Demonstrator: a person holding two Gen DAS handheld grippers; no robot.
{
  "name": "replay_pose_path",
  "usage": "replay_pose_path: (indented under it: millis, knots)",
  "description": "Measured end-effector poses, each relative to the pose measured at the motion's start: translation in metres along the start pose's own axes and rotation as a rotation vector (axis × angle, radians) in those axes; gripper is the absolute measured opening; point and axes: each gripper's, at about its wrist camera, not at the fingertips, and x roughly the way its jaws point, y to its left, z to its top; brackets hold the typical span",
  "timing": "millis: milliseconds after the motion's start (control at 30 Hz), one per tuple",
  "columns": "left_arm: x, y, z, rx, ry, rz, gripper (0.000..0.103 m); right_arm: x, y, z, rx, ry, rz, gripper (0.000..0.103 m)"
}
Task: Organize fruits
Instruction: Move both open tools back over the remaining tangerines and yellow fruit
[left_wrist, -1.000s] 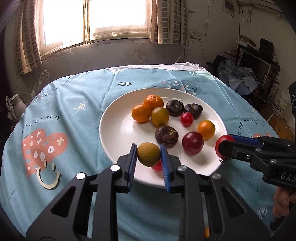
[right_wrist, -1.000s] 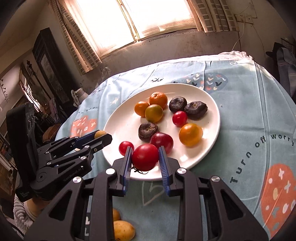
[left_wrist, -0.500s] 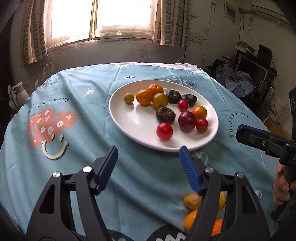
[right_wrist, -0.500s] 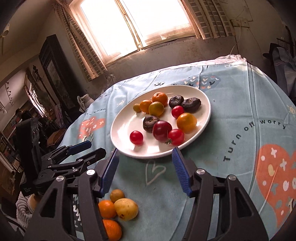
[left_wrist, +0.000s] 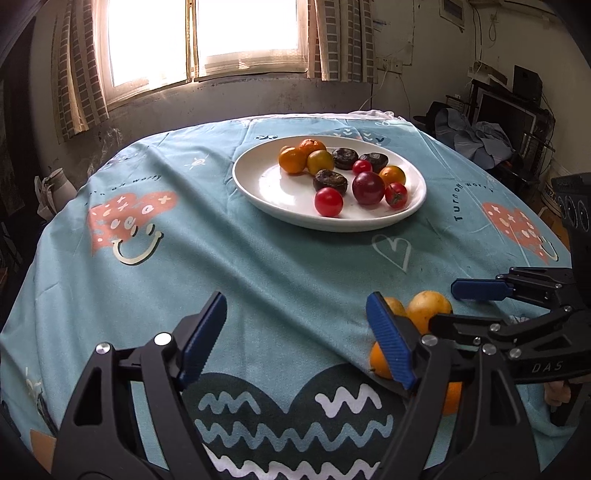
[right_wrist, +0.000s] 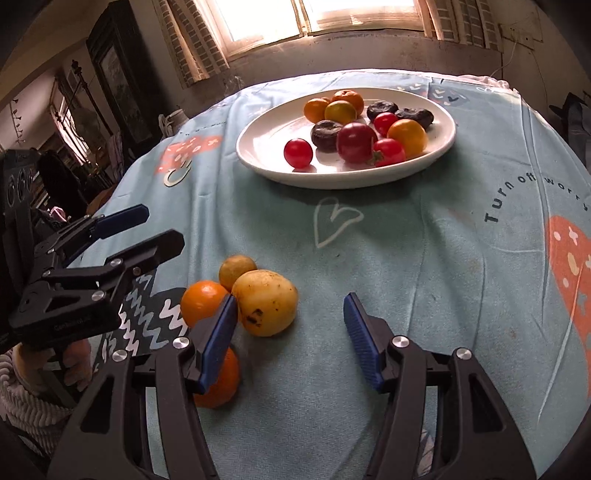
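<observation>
A white plate (left_wrist: 258, 192) (right_wrist: 266, 144) at the far middle of the table holds several fruits: oranges, dark plums and red tomatoes, one tomato (left_wrist: 328, 201) (right_wrist: 298, 152) nearest me. Loose fruit lies on the cloth near the front edge: a yellow fruit (right_wrist: 266, 306) (left_wrist: 428, 308), two oranges (right_wrist: 203, 301) (left_wrist: 380, 363) and a small greenish one (right_wrist: 237, 271). My left gripper (left_wrist: 295, 306) (right_wrist: 162, 227) hangs left of this pile, its jaws opening with nothing between them. My right gripper (right_wrist: 290, 306) (left_wrist: 445, 305) is open, its left finger over the pile and the yellow fruit just ahead of that finger, untouched.
A light blue printed tablecloth (left_wrist: 221, 240) covers the round table and drops off at the front. A window and curtains stand behind it, with dark furniture (right_wrist: 122, 74) to the left and cluttered shelves (left_wrist: 509, 122) to the right. A person's hand (right_wrist: 48, 365) holds the left tool.
Both grippers let go of their fruit on the plate, a brownish one from the left and a red tomato from the right. Both opened and drew back to the loose pile.
</observation>
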Motion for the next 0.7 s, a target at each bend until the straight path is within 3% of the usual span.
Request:
replay_pose_path:
  millis: [67, 133, 200, 400, 600, 700]
  knots:
    - [0.000, 0.001, 0.000, -0.001, -0.002, -0.002, 0.080, -0.015, -0.011, 0.005, 0.026, -0.071, -0.077, 0.059]
    - [0.001, 0.002, 0.000, -0.004, -0.003, -0.006, 0.081, -0.026, -0.020, 0.007, 0.058, -0.098, -0.025, 0.059]
    - [0.002, 0.003, 0.000, -0.003, 0.000, -0.007, 0.081, -0.026, -0.017, 0.007, 0.042, -0.089, 0.018, 0.059]
    - [0.003, 0.000, 0.000, 0.010, 0.004, -0.010, 0.082, -0.004, -0.009, 0.005, -0.014, -0.044, -0.084, 0.059]
    - [0.006, -0.018, -0.002, 0.077, 0.014, -0.029, 0.082, 0.011, -0.006, 0.010, -0.045, -0.015, -0.096, 0.048]
    - [0.007, -0.027, -0.003, 0.108, 0.018, -0.048, 0.082, 0.011, -0.003, 0.010, -0.073, -0.010, -0.118, 0.036]
